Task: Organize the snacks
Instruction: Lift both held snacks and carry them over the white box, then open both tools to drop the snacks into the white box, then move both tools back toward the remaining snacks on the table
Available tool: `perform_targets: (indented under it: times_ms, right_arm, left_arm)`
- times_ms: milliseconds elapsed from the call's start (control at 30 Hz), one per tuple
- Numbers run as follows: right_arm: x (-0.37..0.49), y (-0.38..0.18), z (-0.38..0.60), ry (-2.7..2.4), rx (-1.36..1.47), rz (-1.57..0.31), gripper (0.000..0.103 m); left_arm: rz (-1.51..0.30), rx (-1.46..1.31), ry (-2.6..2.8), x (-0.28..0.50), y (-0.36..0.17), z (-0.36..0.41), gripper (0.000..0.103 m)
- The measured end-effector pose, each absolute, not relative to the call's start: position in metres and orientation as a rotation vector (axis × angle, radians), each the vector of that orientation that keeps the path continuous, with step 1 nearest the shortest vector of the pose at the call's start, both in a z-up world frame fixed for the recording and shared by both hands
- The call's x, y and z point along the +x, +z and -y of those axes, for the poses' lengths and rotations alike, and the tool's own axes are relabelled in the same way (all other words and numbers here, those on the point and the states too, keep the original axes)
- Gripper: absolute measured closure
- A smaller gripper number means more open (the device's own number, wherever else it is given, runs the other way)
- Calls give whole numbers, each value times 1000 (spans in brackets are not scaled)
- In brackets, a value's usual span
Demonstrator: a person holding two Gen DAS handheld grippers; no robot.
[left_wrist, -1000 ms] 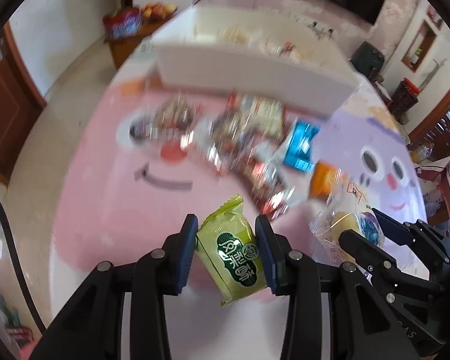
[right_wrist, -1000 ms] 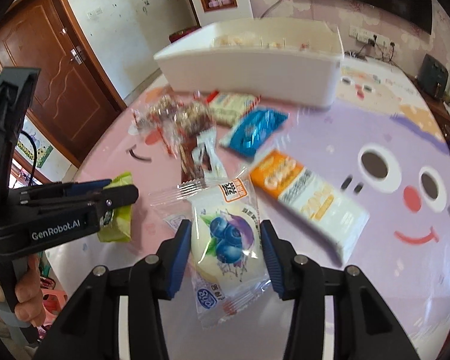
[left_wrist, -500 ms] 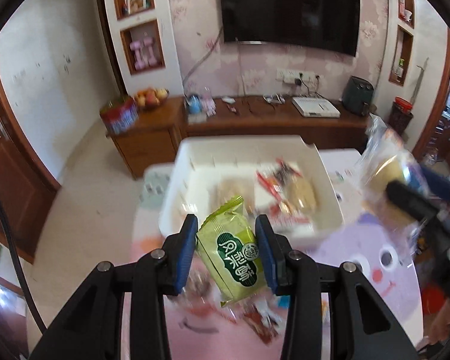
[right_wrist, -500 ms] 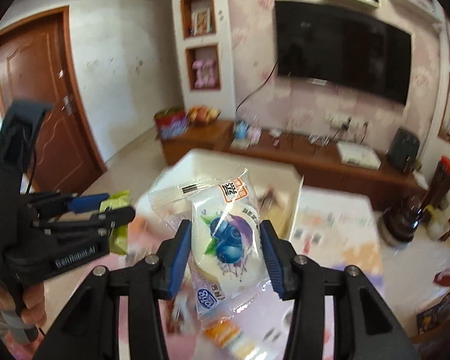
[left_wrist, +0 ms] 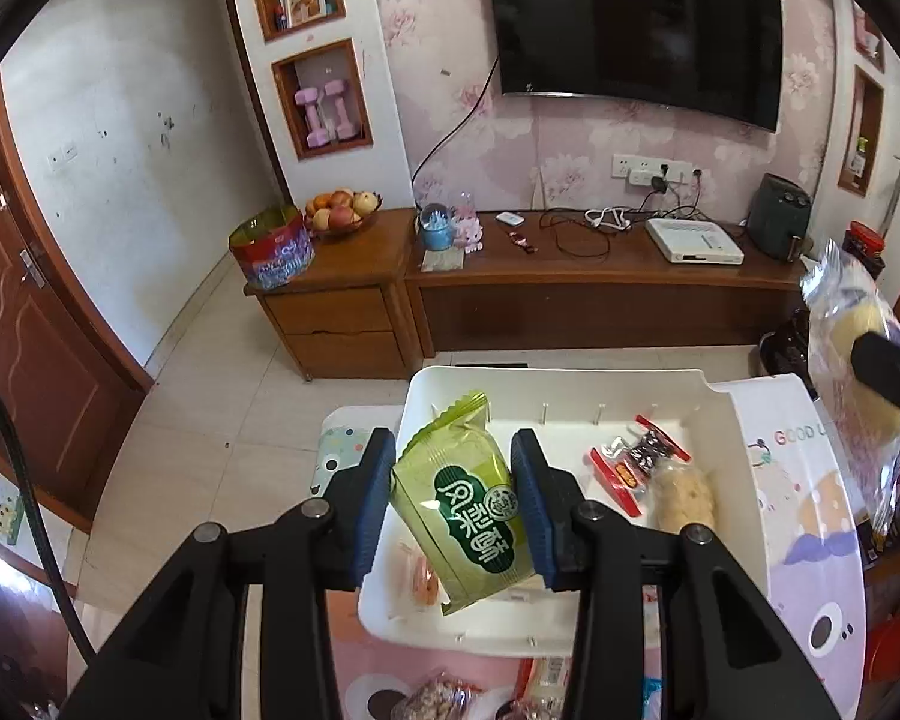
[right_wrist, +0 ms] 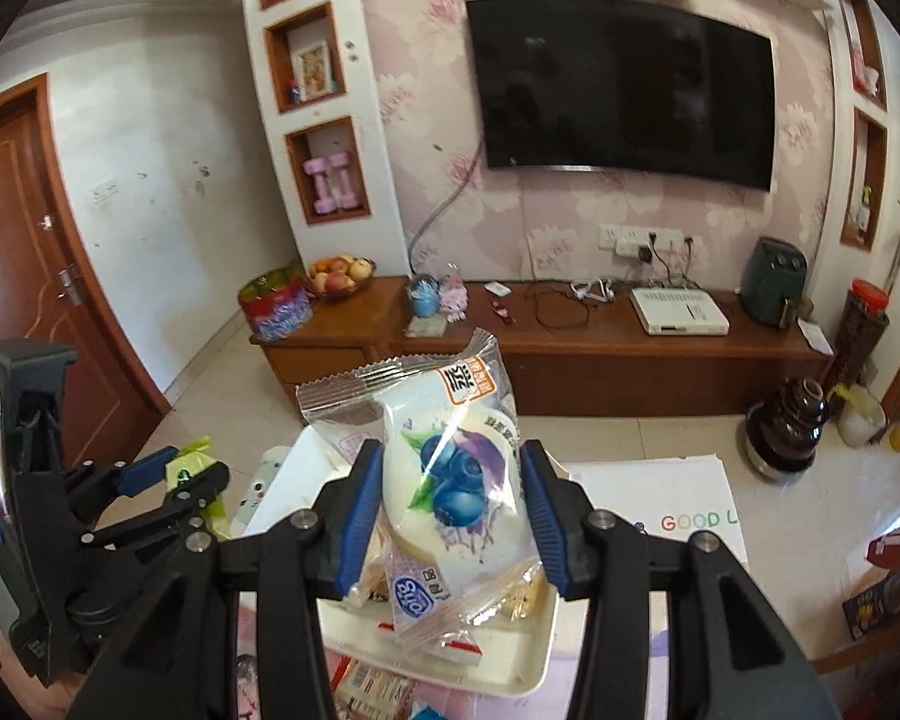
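Observation:
My left gripper (left_wrist: 453, 501) is shut on a green snack packet (left_wrist: 465, 501) and holds it above the left part of the white divided tray (left_wrist: 744, 438). My right gripper (right_wrist: 447, 519) is shut on a clear-wrapped blueberry bun (right_wrist: 456, 480) and holds it above the same tray (right_wrist: 540, 654). The tray holds a red-wrapped snack (left_wrist: 636, 459), a pale round pastry (left_wrist: 684, 498) and an orange-pink snack (left_wrist: 423, 579). The left gripper also shows at the left of the right wrist view (right_wrist: 192, 474); the bun shows at the right edge of the left wrist view (left_wrist: 852, 360).
Loose snacks (left_wrist: 444, 699) lie on the pink cartoon tablecloth (left_wrist: 810, 540) in front of the tray. Beyond the table stand a wooden TV cabinet (left_wrist: 600, 288), a fruit bowl (left_wrist: 342, 210), a brown jug on the floor (right_wrist: 789, 426) and a door (left_wrist: 24, 324) at left.
Both grippers have risen from the table with their packets and moved forward over the white tray. The view has tilted up from the tabletop to the room.

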State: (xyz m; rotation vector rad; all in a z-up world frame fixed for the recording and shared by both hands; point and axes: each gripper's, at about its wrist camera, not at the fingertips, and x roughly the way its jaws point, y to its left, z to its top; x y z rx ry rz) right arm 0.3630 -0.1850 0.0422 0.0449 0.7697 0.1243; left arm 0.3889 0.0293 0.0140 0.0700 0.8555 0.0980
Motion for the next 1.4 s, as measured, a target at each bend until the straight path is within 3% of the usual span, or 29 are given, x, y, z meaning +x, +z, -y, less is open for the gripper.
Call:
perform_targets:
  times_ms: [233, 267, 300, 333, 367, 533, 1400]
  right_arm:
    - [391, -4, 173, 97, 28, -895, 56]
    - [395, -9, 173, 103, 33, -917, 54]
    - [400, -17, 172, 111, 46, -958, 54]
    - [401, -22, 172, 118, 55, -978, 54]
    - [400, -26, 172, 118, 64, -993, 54]
    - [388, -29, 171, 88, 49, -988, 43]
    - [269, 39, 170, 71, -79, -831, 42]
  left_arm:
    - [-926, 76, 128, 411, -22, -28, 62]
    - [-946, 67, 117, 413, -26, -29, 44]
    - [-963, 57, 109, 414, -29, -29, 16]
    - [-975, 45, 105, 415, -32, -31, 8]
    - [-969, 37, 107, 413, -33, -32, 6]
    - [-972, -19, 85, 404, -36, -43, 6]
    - [-807, -68, 28, 270, 26, -35, 6]
